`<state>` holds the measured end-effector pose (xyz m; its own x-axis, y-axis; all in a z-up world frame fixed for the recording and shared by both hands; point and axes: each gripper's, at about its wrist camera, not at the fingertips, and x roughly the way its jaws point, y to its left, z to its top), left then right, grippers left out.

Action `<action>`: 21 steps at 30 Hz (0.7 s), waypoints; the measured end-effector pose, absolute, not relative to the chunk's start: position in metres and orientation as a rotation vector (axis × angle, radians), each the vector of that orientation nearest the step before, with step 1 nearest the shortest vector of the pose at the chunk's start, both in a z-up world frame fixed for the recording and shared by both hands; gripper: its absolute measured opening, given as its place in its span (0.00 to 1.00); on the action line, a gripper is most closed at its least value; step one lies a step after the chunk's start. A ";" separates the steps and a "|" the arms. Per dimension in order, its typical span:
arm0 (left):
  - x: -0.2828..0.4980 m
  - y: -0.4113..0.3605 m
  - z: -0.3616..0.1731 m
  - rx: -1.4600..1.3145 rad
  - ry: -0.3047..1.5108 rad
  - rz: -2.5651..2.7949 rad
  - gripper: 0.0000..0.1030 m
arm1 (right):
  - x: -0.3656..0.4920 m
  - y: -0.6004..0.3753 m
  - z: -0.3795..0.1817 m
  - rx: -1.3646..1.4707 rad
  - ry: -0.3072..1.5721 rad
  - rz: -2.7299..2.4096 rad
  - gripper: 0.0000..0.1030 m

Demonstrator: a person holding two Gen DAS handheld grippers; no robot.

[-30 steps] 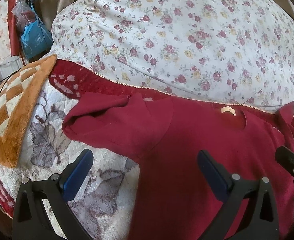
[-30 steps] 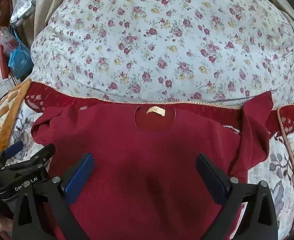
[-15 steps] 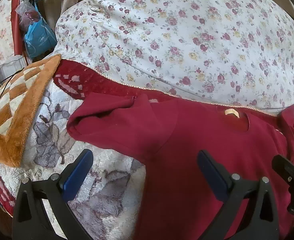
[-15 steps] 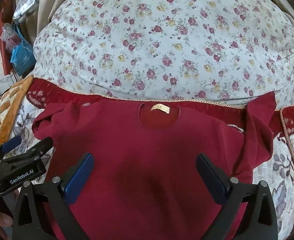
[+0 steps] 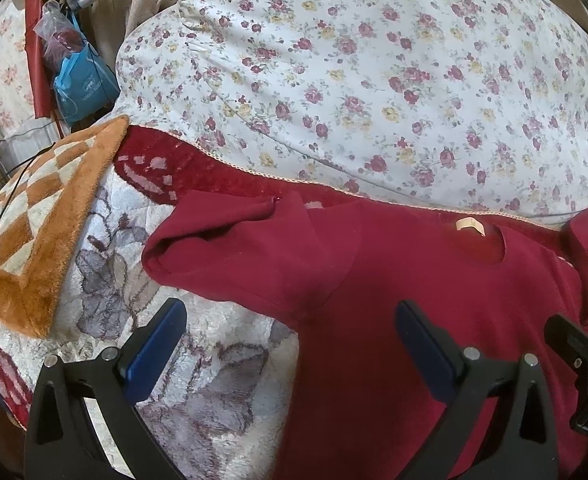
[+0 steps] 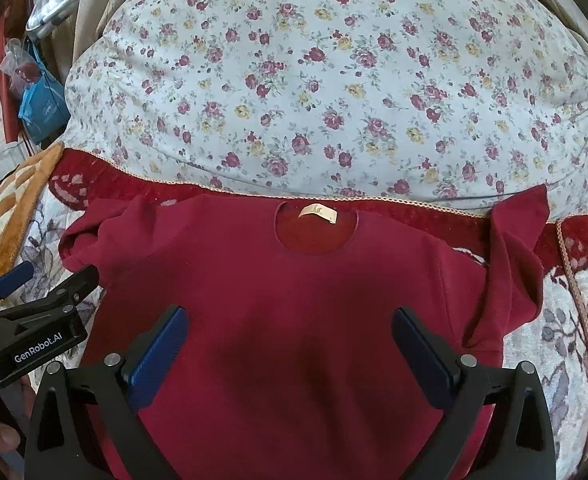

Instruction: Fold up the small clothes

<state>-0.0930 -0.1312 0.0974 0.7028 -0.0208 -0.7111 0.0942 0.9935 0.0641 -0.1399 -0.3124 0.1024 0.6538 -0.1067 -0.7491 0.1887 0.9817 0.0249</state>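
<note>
**Lining up for the first fold**

Hovering over the red shirt [image 6: 294,300], both tools stand wide with nothing held. The shirt lies spread face up on the bed's plush blanket [image 5: 198,380], collar label [image 6: 318,213] just below the floral pillow [image 6: 334,80]. The left tool [image 5: 290,352] straddles the shirt's left edge below its sleeve [image 5: 230,252]; the right tool [image 6: 290,352] sits mid-body. Judging from this, folding has not begun; next likely calls for pinching a sleeve and carrying it inward.

Parts that cannot be seen

The bottom of the red shirt [image 6: 294,320] runs off the near edge in both views. The writing on its neck tag [image 6: 318,213] is too small to read. The blue bag [image 5: 82,84] at far left is partly hidden behind the flowered pillow [image 5: 374,80].
</note>
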 end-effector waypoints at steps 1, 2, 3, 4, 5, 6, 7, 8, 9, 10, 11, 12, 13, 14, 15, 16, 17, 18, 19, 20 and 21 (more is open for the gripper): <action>-0.093 -0.131 0.097 0.098 0.790 -0.064 1.00 | -0.140 -0.312 0.102 0.105 0.842 -0.168 1.00; -0.093 -0.131 0.097 0.099 0.791 -0.065 1.00 | -0.140 -0.312 0.102 0.104 0.842 -0.168 1.00; -0.093 -0.131 0.097 0.098 0.794 -0.069 1.00 | -0.140 -0.312 0.102 0.104 0.842 -0.169 1.00; -0.093 -0.131 0.096 0.095 0.801 -0.076 1.00 | -0.140 -0.313 0.101 0.105 0.846 -0.170 1.00; -0.093 -0.131 0.095 0.090 0.810 -0.082 1.00 | -0.140 -0.312 0.101 0.105 0.849 -0.170 1.00; -0.092 -0.131 0.094 0.085 0.821 -0.087 1.00 | -0.140 -0.312 0.100 0.105 0.852 -0.170 1.00; -0.091 -0.130 0.092 0.080 0.836 -0.092 1.00 | -0.139 -0.311 0.100 0.105 0.854 -0.168 1.00; -0.090 -0.131 0.090 0.073 0.852 -0.099 1.00 | -0.139 -0.311 0.099 0.104 0.855 -0.166 1.00; -0.089 -0.130 0.089 0.063 0.870 -0.107 1.00 | -0.139 -0.310 0.098 0.102 0.857 -0.166 1.00; -0.088 -0.130 0.087 0.054 0.883 -0.112 1.00 | -0.138 -0.309 0.098 0.101 0.859 -0.165 1.00; -0.088 -0.130 0.085 0.047 0.892 -0.113 1.00 | -0.138 -0.309 0.097 0.102 0.861 -0.164 1.00; -0.087 -0.130 0.084 0.047 0.898 -0.111 1.00 | -0.138 -0.309 0.097 0.102 0.862 -0.165 1.00; -0.087 -0.130 0.082 0.050 0.901 -0.108 1.00 | -0.138 -0.309 0.096 0.104 0.863 -0.166 1.00; -0.087 -0.130 0.082 0.054 0.900 -0.104 1.00 | -0.138 -0.309 0.096 0.106 0.865 -0.166 1.00; -0.087 -0.131 0.082 0.055 0.900 -0.103 1.00 | -0.137 -0.309 0.095 0.108 0.867 -0.166 1.00; -0.087 -0.131 0.082 0.053 0.901 -0.104 1.00 | -0.137 -0.309 0.095 0.108 0.867 -0.166 1.00; -0.087 -0.131 0.082 0.053 0.902 -0.105 1.00 | -0.137 -0.309 0.094 0.109 0.869 -0.166 1.00; -0.087 -0.131 0.081 0.051 0.903 -0.105 1.00 | -0.136 -0.309 0.094 0.108 0.870 -0.165 1.00; -0.086 -0.131 0.081 0.052 0.904 -0.104 1.00 | -0.136 -0.308 0.094 0.108 0.871 -0.165 1.00; -0.086 -0.131 0.081 0.052 0.905 -0.102 1.00 | -0.136 -0.308 0.093 0.107 0.873 -0.164 1.00; -0.086 -0.131 0.080 0.053 0.906 -0.100 1.00 | -0.136 -0.307 0.093 0.105 0.874 -0.164 1.00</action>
